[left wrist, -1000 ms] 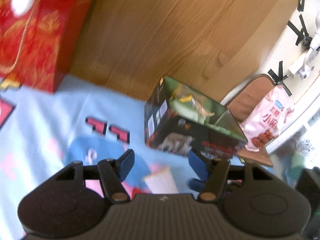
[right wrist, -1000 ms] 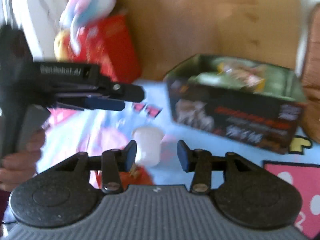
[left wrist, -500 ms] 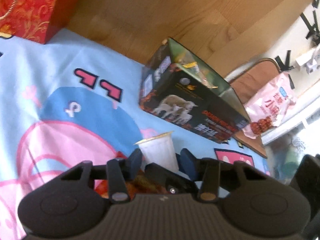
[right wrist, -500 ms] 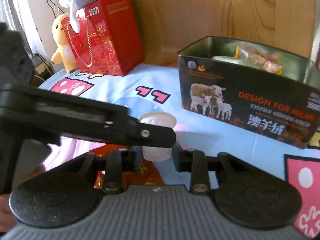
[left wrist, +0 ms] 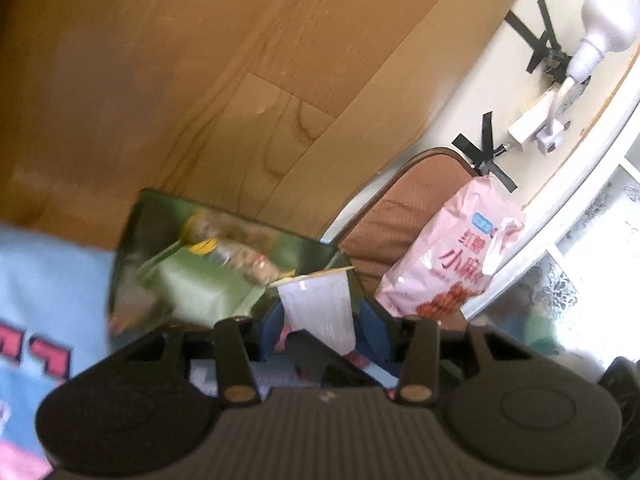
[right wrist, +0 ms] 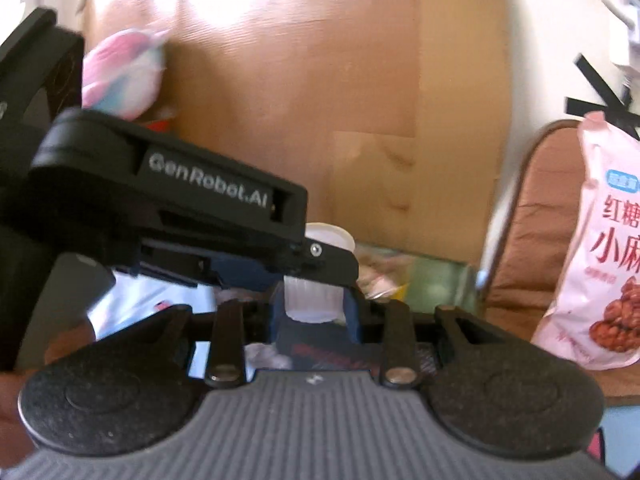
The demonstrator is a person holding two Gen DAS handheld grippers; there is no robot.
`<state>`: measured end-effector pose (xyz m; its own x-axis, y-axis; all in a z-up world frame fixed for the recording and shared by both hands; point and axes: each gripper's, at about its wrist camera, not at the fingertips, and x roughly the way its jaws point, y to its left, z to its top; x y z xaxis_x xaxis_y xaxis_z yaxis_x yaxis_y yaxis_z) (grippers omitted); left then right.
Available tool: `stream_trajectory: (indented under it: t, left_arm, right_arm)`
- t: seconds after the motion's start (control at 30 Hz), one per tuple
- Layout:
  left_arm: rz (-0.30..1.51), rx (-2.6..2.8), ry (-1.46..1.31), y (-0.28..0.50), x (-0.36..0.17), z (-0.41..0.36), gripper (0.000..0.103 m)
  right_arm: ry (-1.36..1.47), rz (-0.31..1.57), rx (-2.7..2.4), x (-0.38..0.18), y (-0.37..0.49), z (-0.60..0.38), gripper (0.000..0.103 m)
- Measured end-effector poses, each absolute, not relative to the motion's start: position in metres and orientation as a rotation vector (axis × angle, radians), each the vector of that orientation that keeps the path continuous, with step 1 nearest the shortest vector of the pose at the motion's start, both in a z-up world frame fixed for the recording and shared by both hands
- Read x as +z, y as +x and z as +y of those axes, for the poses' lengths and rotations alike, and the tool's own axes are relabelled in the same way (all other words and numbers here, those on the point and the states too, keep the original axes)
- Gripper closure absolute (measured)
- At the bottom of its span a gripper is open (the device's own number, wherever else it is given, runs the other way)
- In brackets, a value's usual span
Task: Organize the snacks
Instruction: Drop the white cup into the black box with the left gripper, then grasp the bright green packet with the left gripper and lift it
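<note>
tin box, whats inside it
The tin box holds a pale green packet and clear-wrapped snacks, one with a yellow end. The white cup gripped by the tongs covers the near right corner, so anything there or beneath the packet is hidden.

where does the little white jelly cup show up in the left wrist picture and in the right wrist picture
Left wrist: the white jelly cup sits at lower centre, upright between the left gripper fingers, in front of the open tin.
Right wrist: the cup is at centre, between the right gripper fingers, its top half hidden by the left gripper.
Shared landmark: the pink snack bag, on the right in both.
</note>
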<state>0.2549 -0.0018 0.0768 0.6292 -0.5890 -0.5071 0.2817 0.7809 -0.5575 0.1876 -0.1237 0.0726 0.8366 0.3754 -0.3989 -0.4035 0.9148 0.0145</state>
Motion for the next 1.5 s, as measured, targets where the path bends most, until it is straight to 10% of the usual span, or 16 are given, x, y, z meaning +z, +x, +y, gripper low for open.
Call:
stream_trajectory:
  t: [1.5]
  left_arm:
    - [0.908,-0.564,-0.448,0.072,0.029,0.027,0.052]
  right_arm:
    - [0.167,0.651,0.502,0.002,0.024,-0.197,0.039]
